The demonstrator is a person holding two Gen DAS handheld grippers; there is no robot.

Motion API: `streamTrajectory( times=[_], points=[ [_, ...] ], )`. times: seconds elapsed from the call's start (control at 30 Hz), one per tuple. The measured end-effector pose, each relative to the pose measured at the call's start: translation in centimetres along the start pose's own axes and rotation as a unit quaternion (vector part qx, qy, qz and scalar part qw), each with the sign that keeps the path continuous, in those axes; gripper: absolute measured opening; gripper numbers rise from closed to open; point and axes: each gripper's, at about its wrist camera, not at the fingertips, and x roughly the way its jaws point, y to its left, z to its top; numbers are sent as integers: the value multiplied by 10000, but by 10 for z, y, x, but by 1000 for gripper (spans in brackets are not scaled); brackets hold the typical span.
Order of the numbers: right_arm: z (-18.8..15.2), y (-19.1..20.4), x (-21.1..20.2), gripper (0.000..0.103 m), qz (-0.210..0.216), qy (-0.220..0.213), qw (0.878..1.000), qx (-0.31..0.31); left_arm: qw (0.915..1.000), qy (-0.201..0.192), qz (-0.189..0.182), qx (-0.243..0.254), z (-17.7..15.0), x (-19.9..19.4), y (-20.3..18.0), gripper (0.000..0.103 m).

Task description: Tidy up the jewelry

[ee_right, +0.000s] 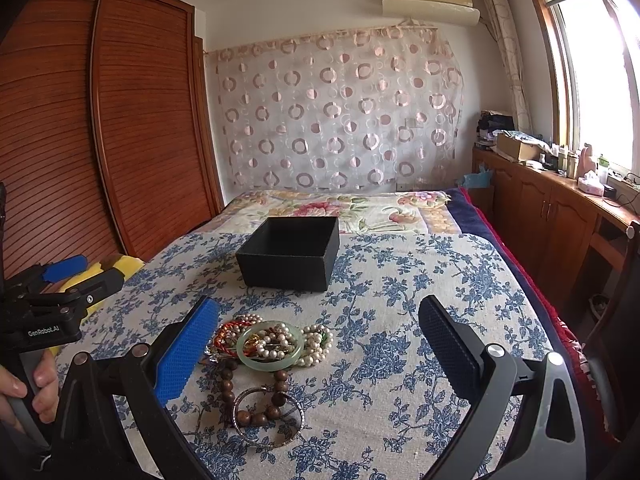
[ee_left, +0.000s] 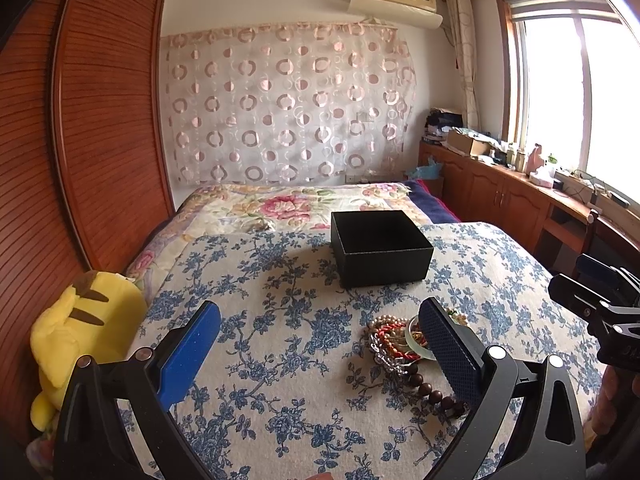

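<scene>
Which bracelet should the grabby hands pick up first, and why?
Probably the right gripper should ease forward and left onto the green bangle. Both grippers are open and hold nothing, the black box looks empty, and that bangle lies on top of the pile of pearls and beads, nearest this gripper's blue finger.

Both wrist cameras look forward from low over the foot of the bed toward the black box (ee_left: 380,248). The left view sits to the box's near left, the right view to its near right (ee_right: 289,254). Both share the box, the jewelry pile (ee_right: 268,346) before it, and the far wall
</scene>
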Motion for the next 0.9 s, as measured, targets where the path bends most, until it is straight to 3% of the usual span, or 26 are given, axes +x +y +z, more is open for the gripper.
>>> streamTrajectory(
  times=[0.9],
  points=[
    [-1, -2, 1, 101, -2, 20, 10000, 13, 10000, 0, -10, -8, -5, 1, -1, 96]
  ],
)
